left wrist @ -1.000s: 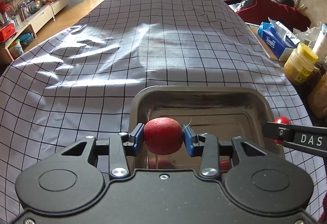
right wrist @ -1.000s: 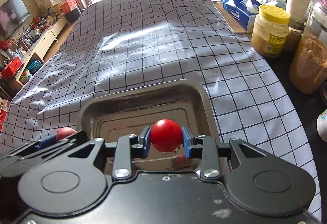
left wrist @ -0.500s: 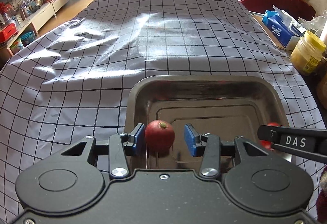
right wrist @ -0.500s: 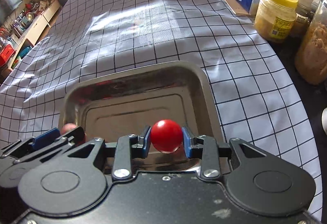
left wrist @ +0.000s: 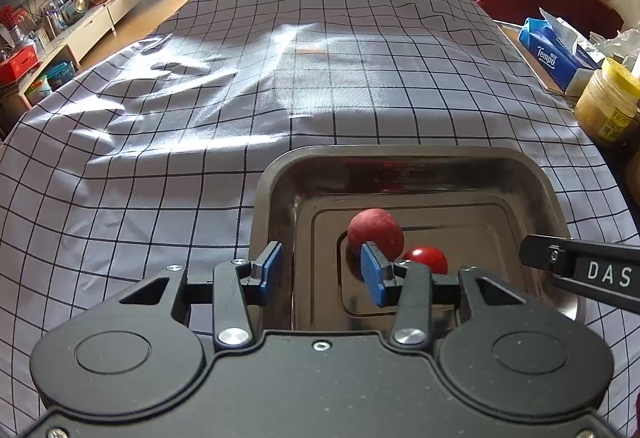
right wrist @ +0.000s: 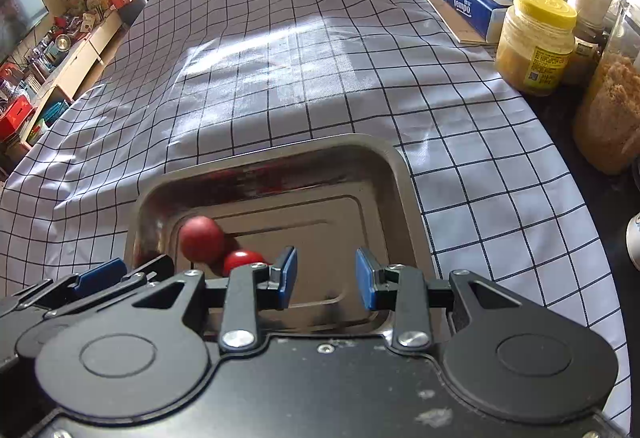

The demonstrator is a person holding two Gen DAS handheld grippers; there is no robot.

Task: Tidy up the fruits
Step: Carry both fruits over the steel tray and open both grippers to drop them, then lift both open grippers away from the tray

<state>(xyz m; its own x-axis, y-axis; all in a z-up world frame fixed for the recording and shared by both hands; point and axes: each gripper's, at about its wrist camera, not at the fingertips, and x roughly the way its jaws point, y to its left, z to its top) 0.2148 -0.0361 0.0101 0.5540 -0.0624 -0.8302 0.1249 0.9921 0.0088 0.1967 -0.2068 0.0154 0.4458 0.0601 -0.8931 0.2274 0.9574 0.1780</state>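
Left gripper point(left wrist: 322, 272) and right gripper point(right wrist: 326, 278), both at bottom center of their frames, have blue pads apart and empty above the metal tray point(left wrist: 532, 178). Mid-frame, the matte dull-red fruit point(left wrist: 375, 232) and the glossy small tomato point(left wrist: 426, 258) sit apparently touching on the tray's slick floor; both are round and could roll if nudged. Beyond, wrinkled checked cloth point(left wrist: 320, 58) covers the desk.

A checked tablecloth point(left wrist: 280, 78) covers the table, bearing a metal tray point(left wrist: 400, 158).
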